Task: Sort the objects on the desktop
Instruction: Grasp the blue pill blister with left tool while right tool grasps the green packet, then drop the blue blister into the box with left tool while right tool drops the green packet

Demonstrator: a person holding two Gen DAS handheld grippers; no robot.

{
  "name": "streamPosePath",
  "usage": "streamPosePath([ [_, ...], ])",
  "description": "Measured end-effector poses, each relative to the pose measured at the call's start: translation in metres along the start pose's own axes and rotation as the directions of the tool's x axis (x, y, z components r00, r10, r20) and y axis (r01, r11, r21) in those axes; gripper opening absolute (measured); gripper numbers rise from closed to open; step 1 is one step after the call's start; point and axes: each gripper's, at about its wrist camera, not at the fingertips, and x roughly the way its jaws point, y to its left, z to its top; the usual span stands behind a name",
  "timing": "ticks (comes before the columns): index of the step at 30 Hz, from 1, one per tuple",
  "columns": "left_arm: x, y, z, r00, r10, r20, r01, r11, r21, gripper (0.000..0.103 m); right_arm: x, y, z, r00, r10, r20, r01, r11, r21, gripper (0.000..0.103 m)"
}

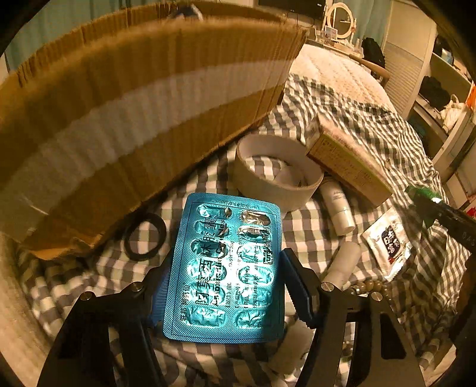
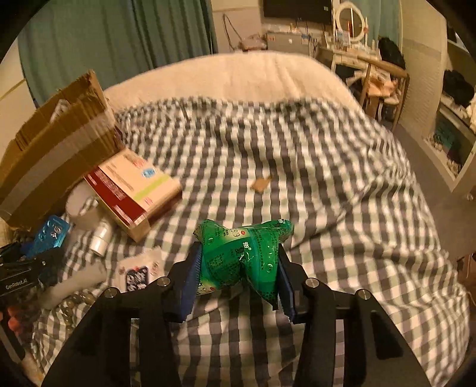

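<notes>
Nearest in the left wrist view: left gripper (image 1: 226, 285) closed narrow on a blue blister pack of capsules (image 1: 226, 268), fingers pinching its long edges, pack raised above the checked bedspread (image 1: 312, 226). Nearest in the right wrist view: right gripper (image 2: 238, 277) clamped on a crumpled green sachet (image 2: 244, 253), squeezed between the blue pads and lifted clear of the cloth.

Just beyond the left gripper, still loose on the bedspread: a black ring (image 1: 145, 236) beside the cardboard box (image 1: 134, 98), a string of beads (image 1: 369, 287), a white tube (image 1: 342, 265), a white printed sachet (image 1: 388, 241) and a small white bottle (image 1: 339, 208). A little farther, a wide roll of tape (image 1: 273, 172) with a printed carton (image 1: 348, 160) leaning over its rim.

Beside all this, the cardboard box standing open, apparently the destination; its inside hidden from both views, so impossible to tell what already lies there.

Farther out, open checked cloth with only a small brown scrap (image 2: 261, 183), then pale mattress (image 2: 238, 74) and a dressing table with a round mirror (image 2: 352, 22).

Judged from this: sorting somewhere in its middle, two items in hand and not yet placed, at least seven items left near the box.
</notes>
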Motion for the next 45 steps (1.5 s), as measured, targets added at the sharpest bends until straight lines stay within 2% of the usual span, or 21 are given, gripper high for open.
streamPosePath([
  [4, -0.017, -0.009, 0.007, 0.999, 0.002, 0.036, -0.002, 1.000, 0.022, 0.069, -0.026, 0.003, 0.004, 0.998, 0.030, 0.056, -0.030, 1.000, -0.001, 0.045],
  [9, -0.059, -0.015, 0.021, 0.987, -0.056, 0.149, 0.050, 0.998, 0.043, 0.069, -0.064, 0.007, -0.003, 0.996, 0.017, 0.089, -0.015, 0.999, -0.028, 0.045],
  [13, -0.087, 0.000, 0.034, 0.971, -0.120, 0.207, 0.126, 0.992, -0.015, 0.069, -0.084, 0.008, 0.000, 0.993, 0.032, 0.112, -0.032, 0.999, 0.000, 0.045],
  [17, -0.120, 0.025, 0.045, 0.955, -0.147, 0.258, 0.174, 0.981, -0.085, 0.069, -0.104, 0.022, 0.002, 0.990, 0.035, 0.135, -0.034, 0.999, -0.014, 0.045],
  [19, -0.136, 0.035, 0.050, 0.946, -0.155, 0.284, 0.192, 0.976, -0.106, 0.069, -0.113, 0.030, 0.007, 0.986, 0.082, 0.143, -0.083, 0.997, 0.004, 0.045],
  [22, -0.160, 0.050, 0.062, 0.933, -0.143, 0.330, 0.194, 0.973, -0.125, 0.069, -0.127, 0.056, 0.023, 0.977, 0.136, 0.164, -0.136, 0.991, -0.010, 0.045],
  [26, -0.192, 0.083, 0.091, 0.902, -0.142, 0.407, 0.211, 0.969, -0.130, 0.069, -0.143, 0.113, 0.064, 0.958, 0.202, 0.205, -0.181, 0.977, -0.114, 0.045],
  [29, -0.202, 0.104, 0.119, 0.892, -0.095, 0.442, 0.159, 0.981, -0.111, 0.069, -0.146, 0.160, 0.100, 0.938, 0.273, 0.214, -0.237, 0.955, -0.178, 0.045],
  [30, -0.200, 0.115, 0.126, 0.895, -0.089, 0.437, 0.155, 0.981, -0.119, 0.069, -0.146, 0.176, 0.110, 0.932, 0.291, 0.218, -0.249, 0.948, -0.199, 0.045],
  [33, -0.177, 0.145, 0.124, 0.899, -0.115, 0.422, 0.204, 0.963, -0.173, 0.069, -0.134, 0.219, 0.139, 0.914, 0.341, 0.220, -0.285, 0.925, -0.249, 0.045],
  [34, -0.161, 0.153, 0.123, 0.914, -0.109, 0.390, 0.194, 0.963, -0.185, 0.069, -0.122, 0.233, 0.151, 0.911, 0.355, 0.210, -0.302, 0.921, -0.246, 0.045],
  [35, -0.148, 0.155, 0.122, 0.928, -0.070, 0.367, 0.149, 0.970, -0.191, 0.069, -0.113, 0.241, 0.156, 0.911, 0.360, 0.201, -0.310, 0.920, -0.240, 0.045],
  [36, -0.137, 0.156, 0.123, 0.936, -0.030, 0.351, 0.103, 0.976, -0.191, 0.069, -0.100, 0.251, 0.162, 0.912, 0.364, 0.189, -0.320, 0.920, -0.227, 0.045],
  [37, -0.129, 0.157, 0.122, 0.939, -0.025, 0.342, 0.092, 0.979, -0.181, 0.069, -0.087, 0.260, 0.167, 0.913, 0.370, 0.172, -0.330, 0.918, -0.219, 0.045],
  [39, -0.113, 0.162, 0.123, 0.940, -0.069, 0.334, 0.129, 0.978, -0.161, 0.070, -0.063, 0.273, 0.173, 0.915, 0.372, 0.156, -0.339, 0.919, -0.202, 0.047],
  [40, -0.106, 0.165, 0.124, 0.942, -0.085, 0.325, 0.145, 0.976, -0.164, 0.076, -0.055, 0.275, 0.175, 0.914, 0.371, 0.163, -0.341, 0.921, -0.188, 0.048],
  [41, -0.102, 0.166, 0.121, 0.944, -0.086, 0.317, 0.146, 0.975, -0.169, 0.085, -0.047, 0.274, 0.178, 0.911, 0.373, 0.175, -0.347, 0.924, -0.160, 0.054],
  [42, -0.098, 0.169, 0.121, 0.944, -0.076, 0.321, 0.141, 0.973, -0.184, 0.090, -0.042, 0.270, 0.179, 0.906, 0.382, 0.183, -0.363, 0.923, -0.128, 0.077],
  [43, -0.098, 0.172, 0.120, 0.941, -0.058, 0.333, 0.134, 0.968, -0.212, 0.099, -0.035, 0.265, 0.182, 0.909, 0.377, 0.180, -0.368, 0.926, -0.079, 0.090],
  [45, -0.102, 0.174, 0.116, 0.937, -0.085, 0.338, 0.172, 0.956, -0.239, 0.102, -0.036, 0.253, 0.183, 0.910, 0.363, 0.200, -0.369, 0.929, -0.007, 0.090],
])
